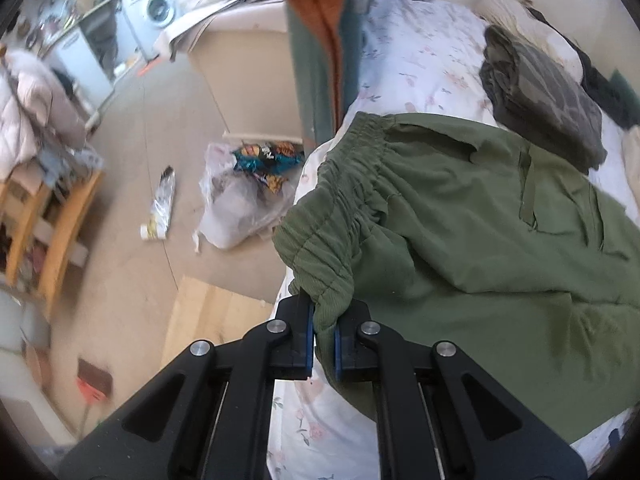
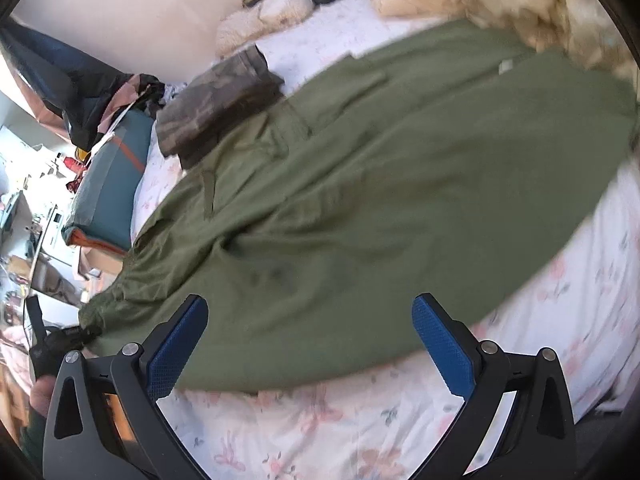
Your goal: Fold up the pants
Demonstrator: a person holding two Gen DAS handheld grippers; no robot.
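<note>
Green pants (image 1: 480, 208) spread on floral bed sheet (image 2: 320, 432); waistband corner pinched in left claw (image 1: 323, 334); right claw (image 2: 310, 344) wide open, empty, just above the near edge.

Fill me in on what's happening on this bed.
A person is folding a pair of green pants spread across a floral bedsheet, using handheld tongs in each hand. The left tongs are shut on a corner of the elastic waistband at the edge of the bed. The right tongs are open, poised over the near edge of the pants, gripping nothing. A folded camouflage garment lies beside the pants. No fold has been made yet.
</note>
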